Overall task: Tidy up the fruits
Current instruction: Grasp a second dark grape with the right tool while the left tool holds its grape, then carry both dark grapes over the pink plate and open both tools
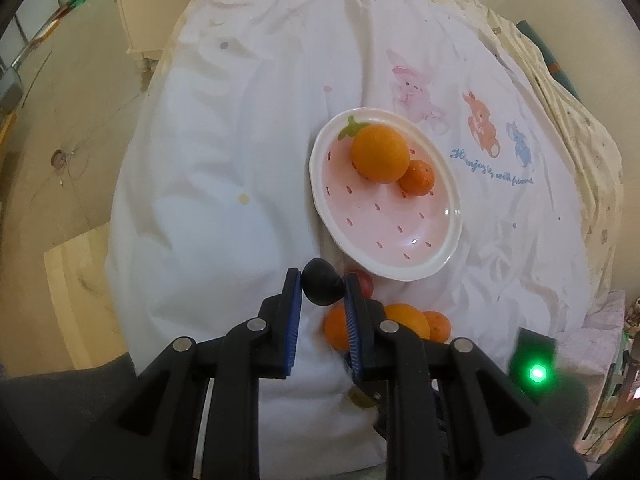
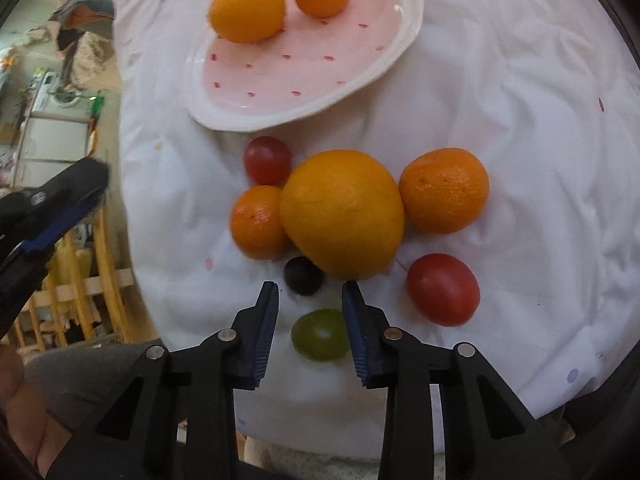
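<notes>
My left gripper (image 1: pixel 322 277) is shut on a dark round fruit (image 1: pixel 323 283) and holds it above the white cloth, near the pink strawberry plate (image 1: pixel 404 236). The plate holds a large orange (image 1: pixel 380 154) and a small mandarin (image 1: pixel 417 177). My right gripper (image 2: pixel 310 294) is open over the cloth, with a green fruit (image 2: pixel 320 335) lying between its fingers. Just ahead lie a dark fruit (image 2: pixel 303 275), a big orange (image 2: pixel 341 214), two mandarins (image 2: pixel 258 220) (image 2: pixel 444 191) and two red fruits (image 2: pixel 267 160) (image 2: pixel 443 289). The plate (image 2: pixel 360 88) lies beyond them.
The white cloth (image 1: pixel 224 184) with cartoon rabbits covers a rounded table. Floor and a cream cabinet (image 1: pixel 148 12) lie to the left. The left gripper (image 2: pixel 48 208) shows at the left edge of the right wrist view, above a wooden frame (image 2: pixel 92 280).
</notes>
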### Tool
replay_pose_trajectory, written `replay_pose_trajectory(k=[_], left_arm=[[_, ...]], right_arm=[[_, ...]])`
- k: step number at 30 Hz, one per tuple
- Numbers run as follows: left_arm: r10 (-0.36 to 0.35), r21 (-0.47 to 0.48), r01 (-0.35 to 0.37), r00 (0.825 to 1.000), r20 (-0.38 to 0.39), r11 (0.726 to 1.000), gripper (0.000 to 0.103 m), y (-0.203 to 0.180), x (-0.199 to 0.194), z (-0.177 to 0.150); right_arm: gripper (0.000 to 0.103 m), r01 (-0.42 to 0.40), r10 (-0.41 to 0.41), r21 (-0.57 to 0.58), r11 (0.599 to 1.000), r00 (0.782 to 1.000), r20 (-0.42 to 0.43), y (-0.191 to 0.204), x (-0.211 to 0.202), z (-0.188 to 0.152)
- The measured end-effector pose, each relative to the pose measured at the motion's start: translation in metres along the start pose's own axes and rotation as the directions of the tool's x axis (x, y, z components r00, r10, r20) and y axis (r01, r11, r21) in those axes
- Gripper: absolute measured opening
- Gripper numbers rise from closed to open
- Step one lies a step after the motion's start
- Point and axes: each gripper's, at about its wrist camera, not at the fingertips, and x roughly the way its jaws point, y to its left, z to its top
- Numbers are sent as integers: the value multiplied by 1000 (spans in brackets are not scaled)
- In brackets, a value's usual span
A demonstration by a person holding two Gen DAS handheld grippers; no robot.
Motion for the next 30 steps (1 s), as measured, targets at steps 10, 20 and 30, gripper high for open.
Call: replay_pose_trajectory(k=[10, 20, 30], left_arm=[[-21, 8, 20, 1000, 13, 1000, 18, -6, -6, 1], [1, 5, -1, 1000, 9, 1000, 18, -2, -2, 3], [45, 24, -45, 999, 10, 999, 17, -2, 6, 0]], right_arm=[[28, 56, -56, 13, 998, 998, 14, 4, 11, 1], [22, -17, 19, -34, 999, 999, 40, 1, -7, -2], [22, -104, 112, -76, 992, 987, 118, -17, -60, 3]])
